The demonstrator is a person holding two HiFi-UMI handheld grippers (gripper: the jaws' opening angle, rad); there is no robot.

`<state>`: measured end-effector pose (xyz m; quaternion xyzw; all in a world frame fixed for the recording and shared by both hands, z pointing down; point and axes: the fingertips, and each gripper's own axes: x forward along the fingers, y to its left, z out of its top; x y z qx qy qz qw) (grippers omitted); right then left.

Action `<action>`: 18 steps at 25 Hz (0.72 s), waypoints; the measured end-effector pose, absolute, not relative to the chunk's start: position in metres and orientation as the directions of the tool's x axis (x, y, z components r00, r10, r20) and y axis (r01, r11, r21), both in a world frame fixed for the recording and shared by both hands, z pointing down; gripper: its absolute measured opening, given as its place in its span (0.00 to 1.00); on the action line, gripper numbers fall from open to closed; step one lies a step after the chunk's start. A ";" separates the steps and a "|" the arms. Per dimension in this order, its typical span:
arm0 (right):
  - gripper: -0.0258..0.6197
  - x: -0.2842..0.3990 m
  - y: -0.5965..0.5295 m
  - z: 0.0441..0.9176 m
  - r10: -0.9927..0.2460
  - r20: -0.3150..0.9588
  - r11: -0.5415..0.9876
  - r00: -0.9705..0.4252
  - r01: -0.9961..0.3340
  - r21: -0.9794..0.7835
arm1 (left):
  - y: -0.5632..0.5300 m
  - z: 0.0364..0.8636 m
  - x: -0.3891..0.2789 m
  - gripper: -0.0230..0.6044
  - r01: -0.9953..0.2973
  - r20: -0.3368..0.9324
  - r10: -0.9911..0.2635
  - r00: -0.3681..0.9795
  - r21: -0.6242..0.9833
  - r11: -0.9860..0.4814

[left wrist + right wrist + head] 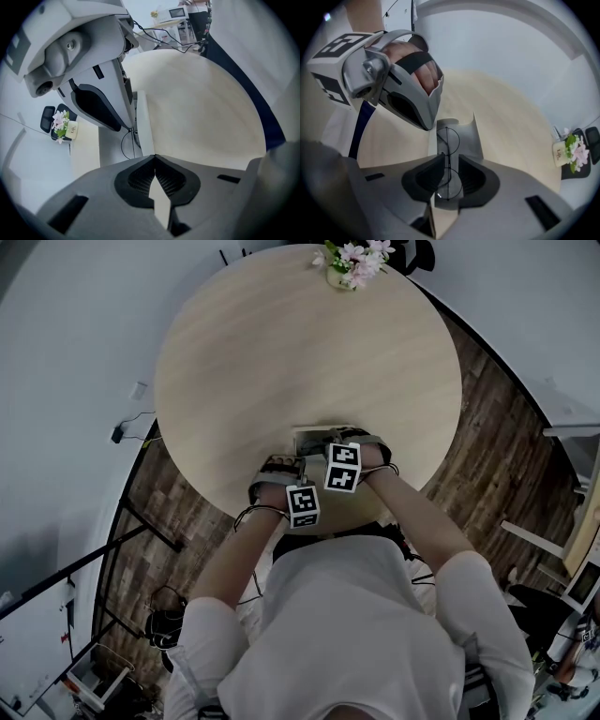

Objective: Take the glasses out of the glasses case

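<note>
- From my seat at the feed, the case (466, 136) is lying open on the round table (281, 352), close to the near edge, right under both tools.
- The left gripper (154, 159) is clamped tight on a thin pale edge of the case. You can see that strip pinched between its pads, so the flap side is pinned.
- The right gripper (450, 159) points steeply down into the case, jaws a bit apart, nothing pinched.
- The glasses (451, 138) are thin round wire ones, lying flat inside the case. The bridge sits right between the right jaw tips. One lens is down in the gap between the pads, and the other pokes out past the tips.
- As far as I can see, the pads aren't touching the frame; there's a gap on both sides.
- The flowers (354, 263) are way over on the far side of the table, well apart from all this.
</note>
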<state>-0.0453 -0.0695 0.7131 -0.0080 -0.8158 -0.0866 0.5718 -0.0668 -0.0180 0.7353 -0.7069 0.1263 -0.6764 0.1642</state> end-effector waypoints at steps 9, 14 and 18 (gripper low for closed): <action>0.17 -0.046 -0.071 0.725 -0.071 0.961 0.979 -0.269 0.165 0.118 | -0.017 0.735 -0.066 0.04 0.039 0.915 -0.400 0.053 -0.402 -0.915; 0.14 -0.046 -0.069 0.731 -0.025 0.973 0.980 -0.231 0.187 0.070 | -0.017 0.735 -0.067 0.04 0.036 0.914 -0.402 0.055 -0.404 -0.914; 0.09 -0.047 -0.065 0.734 0.025 0.981 0.978 -0.192 0.207 0.015 | -0.017 0.735 -0.068 0.04 0.033 0.914 -0.401 0.051 -0.403 -0.914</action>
